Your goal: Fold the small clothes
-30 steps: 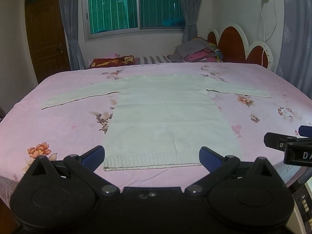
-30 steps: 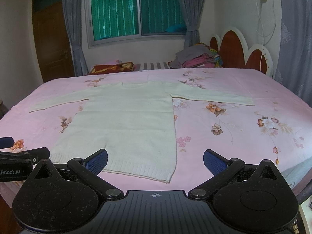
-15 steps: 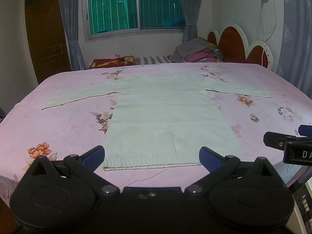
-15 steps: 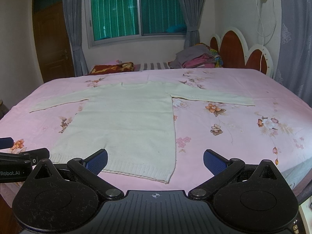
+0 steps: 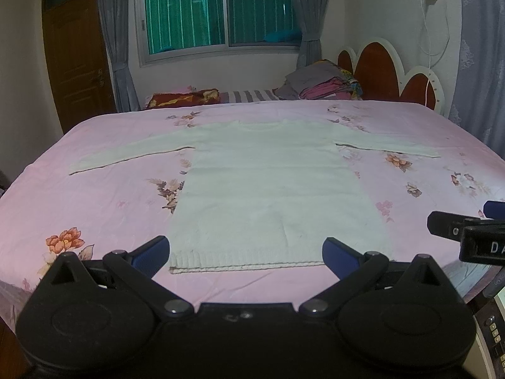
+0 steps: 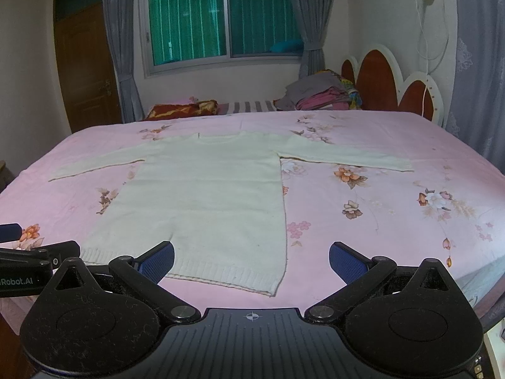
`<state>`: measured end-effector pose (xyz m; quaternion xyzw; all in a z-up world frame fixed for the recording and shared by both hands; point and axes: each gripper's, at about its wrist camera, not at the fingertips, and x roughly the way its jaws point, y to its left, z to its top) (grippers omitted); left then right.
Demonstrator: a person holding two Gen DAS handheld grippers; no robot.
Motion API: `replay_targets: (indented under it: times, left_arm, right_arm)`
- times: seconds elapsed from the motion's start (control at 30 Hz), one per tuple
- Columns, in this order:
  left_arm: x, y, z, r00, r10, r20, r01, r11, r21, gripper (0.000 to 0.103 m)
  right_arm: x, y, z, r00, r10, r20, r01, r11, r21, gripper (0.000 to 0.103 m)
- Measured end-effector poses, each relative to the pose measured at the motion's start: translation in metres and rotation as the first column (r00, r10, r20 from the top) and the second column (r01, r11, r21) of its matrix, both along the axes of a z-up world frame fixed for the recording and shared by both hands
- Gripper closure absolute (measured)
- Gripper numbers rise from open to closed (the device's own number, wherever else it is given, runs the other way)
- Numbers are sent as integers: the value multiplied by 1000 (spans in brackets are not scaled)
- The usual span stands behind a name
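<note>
Sweater (image 5: 271, 189) flat on bed (image 5: 94, 195), jaws wide (prob. empty)

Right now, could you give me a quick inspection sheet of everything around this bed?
Surface: pink floral bedsheet, smooth.
Job's things: white sweater spread flat, sleeves out, hem nearest.
Clutter: clothes pile and red pillow at the far side.
Grippers: left gripper and right gripper open, empty, near the hem.
Cables: white cord hangs from a wall outlet.
Surroundings: window, curtains, wooden door, headboard.
</note>
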<state>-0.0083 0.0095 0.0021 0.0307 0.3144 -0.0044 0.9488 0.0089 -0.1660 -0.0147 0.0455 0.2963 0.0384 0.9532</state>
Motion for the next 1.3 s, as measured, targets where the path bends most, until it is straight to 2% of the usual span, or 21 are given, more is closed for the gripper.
replay_targets:
  times: [0.67, 0.9, 1.3]
  left_arm:
    - [7, 4, -4, 1000, -9, -6, 9, 1000, 7, 0]
    - [34, 3, 2, 999, -28, 19, 27, 1000, 13, 0]
    - [105, 8, -1, 998, -51, 35, 51, 999, 9, 0]
  right_arm:
    - [1, 1, -2, 1000, -3, -3, 3, 1000, -2, 0]
    - [22, -6, 3, 999, -41, 11, 41, 999, 1, 0]
    - [85, -13, 8, 994, -112, 6, 112, 994, -15, 0]
